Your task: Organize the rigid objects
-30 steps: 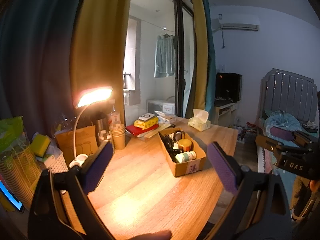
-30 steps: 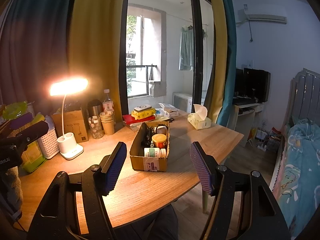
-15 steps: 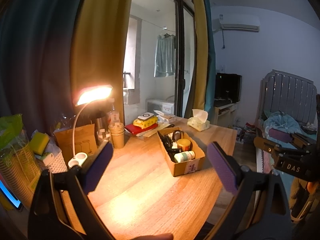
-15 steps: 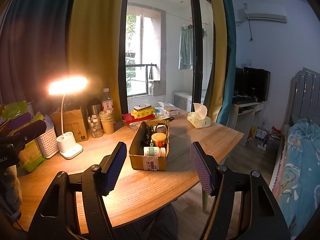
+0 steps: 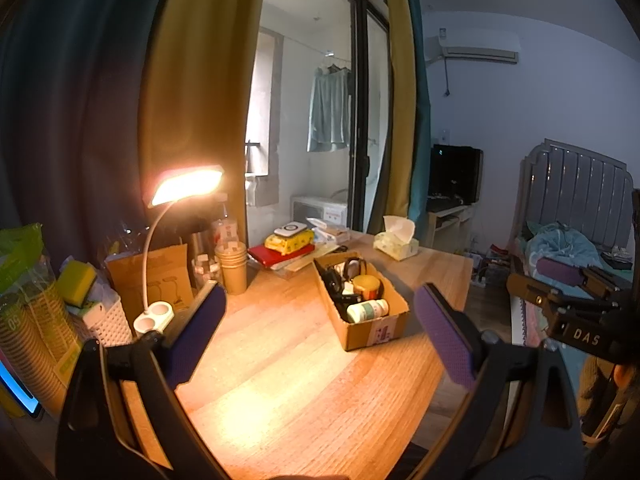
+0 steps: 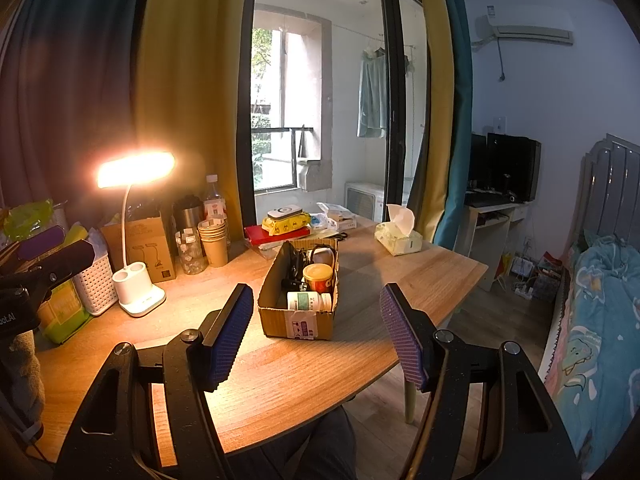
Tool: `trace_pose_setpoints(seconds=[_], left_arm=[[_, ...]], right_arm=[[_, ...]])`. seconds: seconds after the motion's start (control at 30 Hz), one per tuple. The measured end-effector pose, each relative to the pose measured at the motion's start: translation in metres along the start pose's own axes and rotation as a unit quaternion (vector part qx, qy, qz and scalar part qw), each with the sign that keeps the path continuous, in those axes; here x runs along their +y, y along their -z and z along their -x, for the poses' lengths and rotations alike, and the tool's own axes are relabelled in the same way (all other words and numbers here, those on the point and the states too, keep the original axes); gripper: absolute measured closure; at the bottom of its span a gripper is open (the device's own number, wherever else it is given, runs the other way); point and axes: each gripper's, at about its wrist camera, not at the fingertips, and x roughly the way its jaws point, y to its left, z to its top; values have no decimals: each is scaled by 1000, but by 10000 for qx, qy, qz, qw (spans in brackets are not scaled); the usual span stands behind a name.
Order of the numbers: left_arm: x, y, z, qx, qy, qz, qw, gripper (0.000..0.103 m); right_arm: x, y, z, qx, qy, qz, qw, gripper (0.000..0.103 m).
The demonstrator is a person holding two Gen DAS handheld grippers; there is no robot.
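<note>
Both your left gripper (image 5: 320,330) and right gripper (image 6: 316,334) gape empty; the cardboard box (image 6: 298,300) mid-desk (image 6: 280,372) holds a light, slick white bottle (image 6: 309,301) lying near its front edge, so pinch its rigid sides.

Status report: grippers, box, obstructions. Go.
Left gripper and right gripper open, empty. Cardboard box on desk, white bottle and jar inside. Nothing between grippers and box.
</note>
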Motion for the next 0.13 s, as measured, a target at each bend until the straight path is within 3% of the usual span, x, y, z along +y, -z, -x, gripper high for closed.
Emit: trace_pose_setpoints(seconds=[0.13], left_arm=[[0, 0, -1, 6, 14, 16, 10000, 6]], right_arm=[[0, 1, -1, 11, -10, 24, 10000, 34]])
